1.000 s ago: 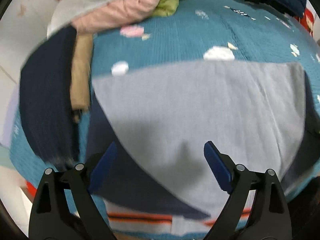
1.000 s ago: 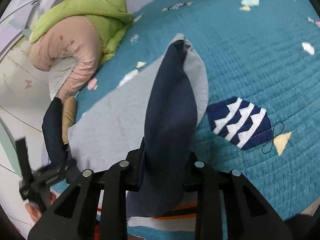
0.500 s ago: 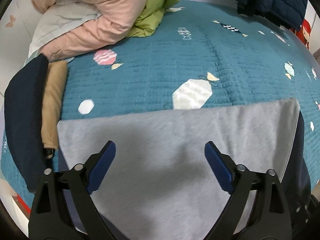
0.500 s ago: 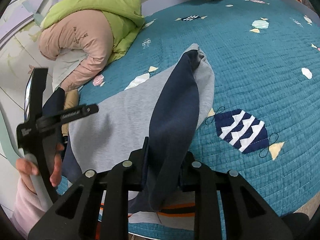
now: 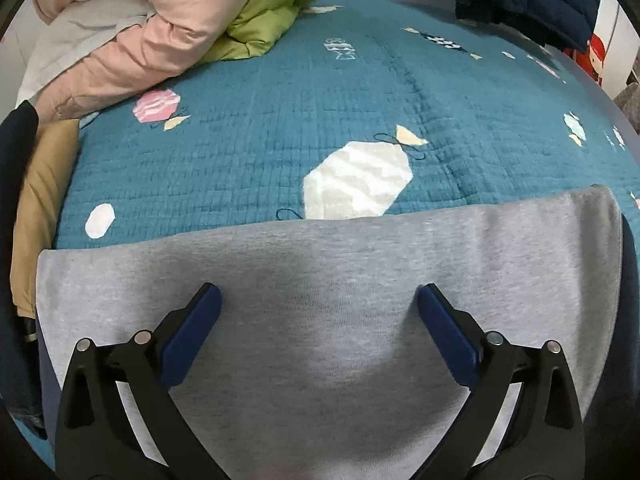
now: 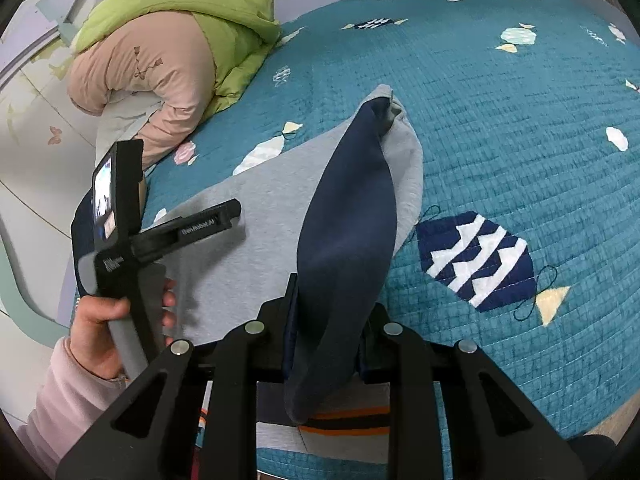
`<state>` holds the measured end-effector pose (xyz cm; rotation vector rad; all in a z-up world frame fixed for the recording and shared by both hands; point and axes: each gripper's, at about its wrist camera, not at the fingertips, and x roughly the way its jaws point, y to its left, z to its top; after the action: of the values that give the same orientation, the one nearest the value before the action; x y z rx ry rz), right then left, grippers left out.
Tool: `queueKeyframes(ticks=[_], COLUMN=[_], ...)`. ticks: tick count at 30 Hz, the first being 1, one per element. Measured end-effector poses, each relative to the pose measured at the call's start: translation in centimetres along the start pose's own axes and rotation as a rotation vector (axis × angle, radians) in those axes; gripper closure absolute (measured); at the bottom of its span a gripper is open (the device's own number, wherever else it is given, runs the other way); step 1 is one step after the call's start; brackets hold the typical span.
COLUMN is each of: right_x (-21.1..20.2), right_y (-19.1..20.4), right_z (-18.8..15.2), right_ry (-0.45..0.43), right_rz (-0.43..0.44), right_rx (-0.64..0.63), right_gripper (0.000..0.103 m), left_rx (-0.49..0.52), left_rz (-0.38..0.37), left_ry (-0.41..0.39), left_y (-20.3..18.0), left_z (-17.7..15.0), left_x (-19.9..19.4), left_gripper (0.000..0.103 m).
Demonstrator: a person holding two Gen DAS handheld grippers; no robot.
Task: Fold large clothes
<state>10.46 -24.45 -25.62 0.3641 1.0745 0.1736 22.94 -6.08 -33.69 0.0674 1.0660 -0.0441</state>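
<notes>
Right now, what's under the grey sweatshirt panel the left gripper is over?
Under the grey panel, a navy layer shows along its right edge, and the teal quilt lies beyond its far edge. How far the navy reaches beneath is covered.

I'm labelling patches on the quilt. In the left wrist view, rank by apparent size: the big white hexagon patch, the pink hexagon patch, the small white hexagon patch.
1. Big white hexagon patch, clearly largest.
2. Pink hexagon patch.
3. Small white hexagon patch.
The last two look close; the pink one lies farther from the camera, so their order is unsure.

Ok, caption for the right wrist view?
Right gripper pinches navy sleeve above the grey sweatshirt on teal quilt.
</notes>
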Motion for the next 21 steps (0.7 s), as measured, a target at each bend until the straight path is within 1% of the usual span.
queueKeyframes(ticks=[1,3,6,8,9,10,11,12,13,15,16,17,18,19,20,21], right_x=[0.0,0.1,0.1,0.2,0.2,0.2,0.2,0.2,0.2,0.2,0.2,0.2,0.3,0.3,0.3,0.4], right_y=[0.0,-0.1,-0.4,-0.6,-0.6,-0.5,-0.5,-0.5,-0.5,-0.6,-0.6,-0.7,-0.8,-0.8,-0.8,-0.9], right_z=[0.0,0.0,0.0,-0.1,-0.1,-0.1,-0.1,-0.1,-0.1,-0.1,-0.1,-0.1,-0.1,-0.1,-0.1,-0.1], right_ry=[0.0,0.004,0.009,0.011,0.011,0.011,0.01,0.01,0.01,0.012,0.013,0.015,0.016,0.018,0.02,0.021], right_rz=[-0.003,-0.005,-0.001,0.001,0.003,0.003,0.001,0.0,-0.001,0.001,0.001,0.002,0.001,0.001,-0.001,-0.003], right_rx=[-0.001,0.002,0.015,0.028,0.03,0.03,0.029,0.027,0.026,0.03,0.032,0.033,0.037,0.039,0.038,0.037], right_gripper=[0.082,0.082,0.082,0.082,0.082,0.082,0.082,0.082,0.082,0.081,0.081,0.081,0.081,0.08,0.08,0.08], left_rx=[0.004,-0.025,-0.036,-0.075,-0.103,-0.139,-0.156,-0.159,-0.135,-0.09,-0.08,-0.083,-0.096,-0.111,-0.118,-0.118], left_rz=[0.009,0.018,0.03,0.01,-0.018,-0.034,-0.026,-0.013,0.0,0.043,0.06,0.054,0.027,-0.007,-0.017,-0.015], left_ry=[0.004,0.009,0.063,0.095,0.102,0.107,0.099,0.081,0.06,0.044,0.055,0.073,0.097,0.123,0.14,0.148], left_y=[-0.1,-0.1,-0.2,0.2,0.6,1.1,1.3,1.4,1.2,0.7,0.6,0.6,0.8,1.0,1.1,1.2], left_z=[0.1,0.5,1.4,1.9,1.9,2.1,2.1,2.2,2.4,2.7,2.9,3.0,3.1,3.2,3.2,3.1], left_x=[0.2,0.5,0.3,-0.3,-0.6,-1.2,-1.6,-2.2,-2.7,-3.3,-3.3,-3.2,-2.8,-2.2,-1.7,-1.3], left_gripper=[0.005,0.004,0.004,0.004,0.004,0.004,0.005,0.005,0.007,0.022,0.037,0.045,0.049,0.061,0.066,0.066])
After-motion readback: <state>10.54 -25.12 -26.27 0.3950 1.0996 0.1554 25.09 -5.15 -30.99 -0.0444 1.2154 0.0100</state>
